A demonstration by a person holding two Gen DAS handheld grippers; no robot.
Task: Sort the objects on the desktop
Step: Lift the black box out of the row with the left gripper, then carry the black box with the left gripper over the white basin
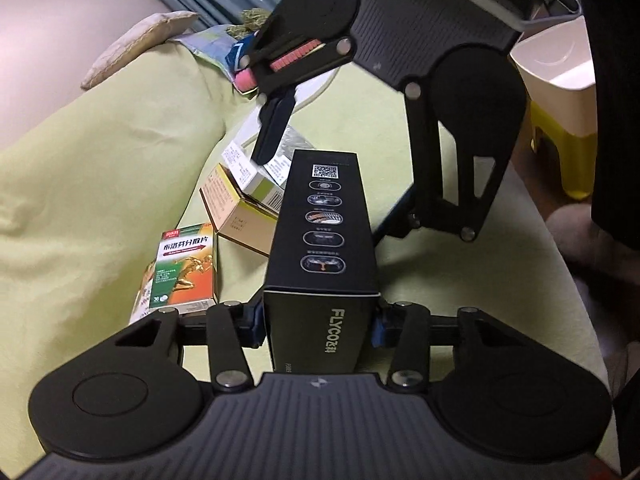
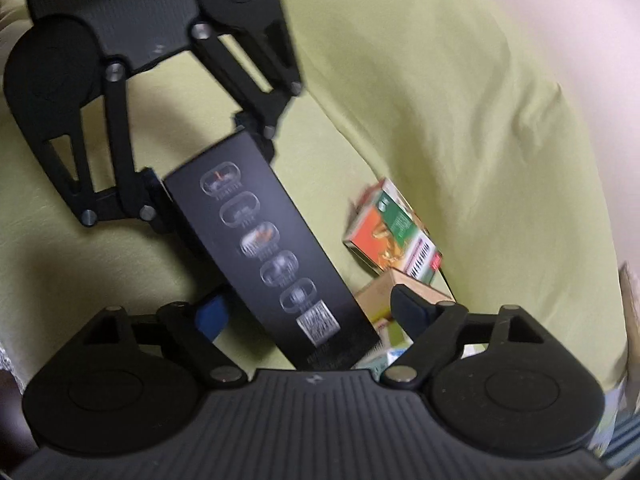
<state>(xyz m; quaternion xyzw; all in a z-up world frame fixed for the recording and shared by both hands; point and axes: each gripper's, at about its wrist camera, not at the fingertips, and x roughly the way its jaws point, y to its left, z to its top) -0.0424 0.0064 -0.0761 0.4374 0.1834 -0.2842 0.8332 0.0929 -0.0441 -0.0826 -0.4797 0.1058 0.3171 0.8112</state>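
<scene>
Left tongs [image 1: 318, 320] clamped on the near end of the black FLYCO box [image 1: 320, 236], both pads against its sides; box held above the green-covered tabletop [image 1: 100, 160]; right tongs [image 2: 308, 312] apart, fingers either side of the box's far end, contact not discernible; medicine boxes [image 1: 236, 200] lie just beside the box, left of it; white bin [image 1: 560, 64] stands well apart.

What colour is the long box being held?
Black, with a column of small oval pictures and a QR code; the long box shows best in the left wrist view.
</scene>
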